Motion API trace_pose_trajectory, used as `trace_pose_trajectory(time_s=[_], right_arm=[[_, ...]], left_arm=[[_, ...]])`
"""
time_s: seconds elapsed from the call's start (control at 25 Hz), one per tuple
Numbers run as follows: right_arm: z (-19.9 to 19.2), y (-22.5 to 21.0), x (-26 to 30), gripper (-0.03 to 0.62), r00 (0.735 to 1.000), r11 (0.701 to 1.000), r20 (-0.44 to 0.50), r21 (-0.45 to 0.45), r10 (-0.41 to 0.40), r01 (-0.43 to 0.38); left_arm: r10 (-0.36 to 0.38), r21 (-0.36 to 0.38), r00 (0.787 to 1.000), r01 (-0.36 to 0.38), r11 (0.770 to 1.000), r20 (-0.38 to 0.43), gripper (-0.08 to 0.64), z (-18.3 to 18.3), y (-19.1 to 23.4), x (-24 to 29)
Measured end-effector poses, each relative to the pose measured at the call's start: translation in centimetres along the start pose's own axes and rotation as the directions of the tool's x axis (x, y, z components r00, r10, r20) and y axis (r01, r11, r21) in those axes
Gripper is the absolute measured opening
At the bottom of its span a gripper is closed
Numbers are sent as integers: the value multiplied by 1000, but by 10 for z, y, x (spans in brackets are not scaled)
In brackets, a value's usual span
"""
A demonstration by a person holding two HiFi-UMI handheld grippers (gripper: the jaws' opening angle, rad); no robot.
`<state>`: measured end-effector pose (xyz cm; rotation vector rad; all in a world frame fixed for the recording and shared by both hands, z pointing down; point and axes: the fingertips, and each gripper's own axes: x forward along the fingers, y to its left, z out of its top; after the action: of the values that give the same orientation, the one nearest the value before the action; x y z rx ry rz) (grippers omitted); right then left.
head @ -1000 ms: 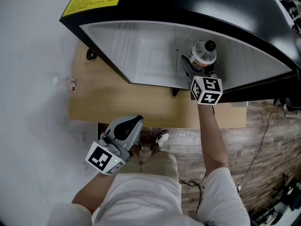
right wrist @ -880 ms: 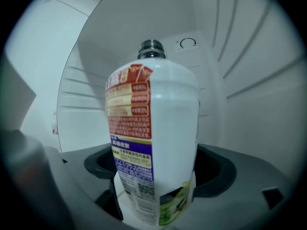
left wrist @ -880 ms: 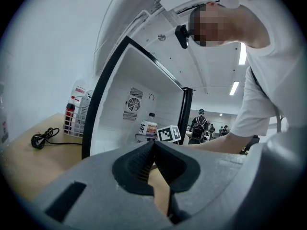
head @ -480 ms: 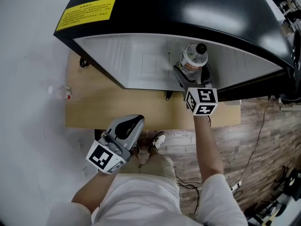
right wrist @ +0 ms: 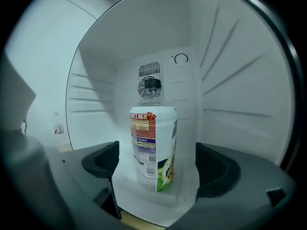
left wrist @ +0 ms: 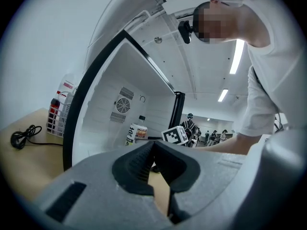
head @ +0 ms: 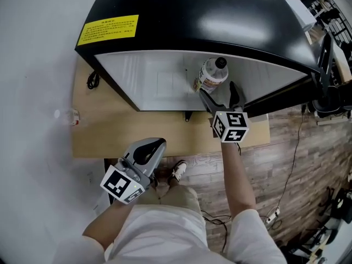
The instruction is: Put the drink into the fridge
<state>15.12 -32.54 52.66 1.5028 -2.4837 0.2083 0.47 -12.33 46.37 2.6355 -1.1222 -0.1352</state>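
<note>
In the head view, the glossy black fridge with a white interior [head: 220, 21] is sitting open on the pale wooden counter [head: 126, 131]. The clear plastic drink bottle with a black cap and a white-and-orange label [head: 209, 76] is standing upright on the fridge floor. The right hand-held gripper [head: 218, 90] is hovering just in front of it. Its jaws have just been opening and are now spread wide. The left hand-held gripper [head: 154, 146] is hanging low near the person's body, well apart from the fridge.

In the left gripper view, that gripper's [left wrist: 153, 147] jaws are pressing together with nothing between them. Beyond them, the drink bottle [left wrist: 135, 134] is showing inside the fridge.

In the right gripper view, the drink bottle [right wrist: 152, 143] is standing free between the wide jaws, in front of the round fan grille [right wrist: 151, 80] on the back wall. There is a clear gap on either side, and neither pad is touching it.

Judging by this, the main work is finishing: the drink is sitting in the fridge and is no longer gripped. What is remaining seems to be drawing the right hand-held gripper out without knocking the bottle.
</note>
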Motion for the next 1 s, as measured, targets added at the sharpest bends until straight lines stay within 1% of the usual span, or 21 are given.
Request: trace_pose_trajectory(time_s=[0.2,0.36,0.52,0.64,0.72,0.8,0.88,0.92,1.0], right_arm=[[-6,4,-23,474,999,1000,-41,15,-21,22],[-14,10,-43,474,997,997,-68,62,-47,51],[-21,17,-60,452,992,994,-97,68,-75,82],[-23,27,-75,414,990,992,-110,77,-91,100],[-21,28,-87,376,989,989,-107,89,-105,115],[-15,33,-95,363,990,986,-89,119,-106,116],[-11,42,-99,337,992,982,-70,155,-102,112],[-10,46,-101,316,993,978,-63,173,-105,114],[-11,52,-105,250,993,970,-52,213,-108,117]], left_arm=[[-17,5,1000,17,1000,11,14,10,0,-10],[-20,17,999,20,1000,28,14,23,5,-20],[-31,36,998,29,999,52,14,36,8,-27],[-38,42,997,35,999,69,14,43,9,-36],[-48,37,996,45,998,82,14,46,9,-39],[-51,34,995,48,998,88,14,50,11,-44],[-46,36,995,43,998,94,14,54,16,-52],[-44,38,994,41,998,98,14,56,18,-56],[-45,41,993,41,998,106,14,58,22,-62]])
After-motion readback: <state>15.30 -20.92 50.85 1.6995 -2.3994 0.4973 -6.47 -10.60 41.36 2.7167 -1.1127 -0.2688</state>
